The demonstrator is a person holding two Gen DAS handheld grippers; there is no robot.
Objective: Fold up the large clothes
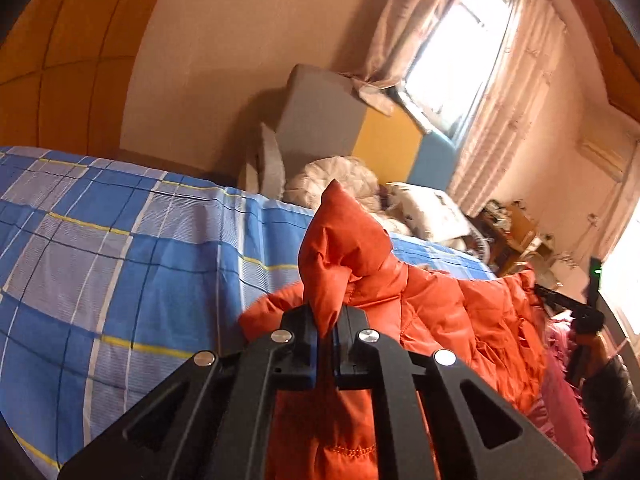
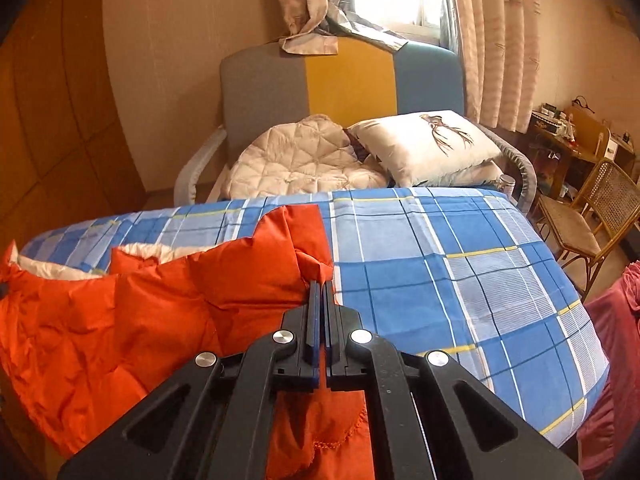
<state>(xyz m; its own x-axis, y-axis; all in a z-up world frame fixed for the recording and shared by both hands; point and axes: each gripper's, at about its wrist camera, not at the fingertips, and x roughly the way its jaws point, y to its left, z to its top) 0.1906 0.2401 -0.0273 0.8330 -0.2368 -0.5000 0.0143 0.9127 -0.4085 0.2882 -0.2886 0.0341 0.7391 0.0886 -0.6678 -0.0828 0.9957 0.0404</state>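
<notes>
The left gripper (image 1: pixel 329 320) has its jaws pinching the orange jacket (image 1: pixel 432 304). The right gripper (image 2: pixel 322 300) has its jaws pinching it too, with the bed (image 2: pixel 460 264) beyond.

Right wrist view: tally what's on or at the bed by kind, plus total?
Orange padded garment: 1
Blue plaid bedsheet: 1
Pillow with bird print: 1
Cream quilted cover: 1
Pink garment at the bed's right edge: 1
Wicker chair: 1
Total: 6
</notes>
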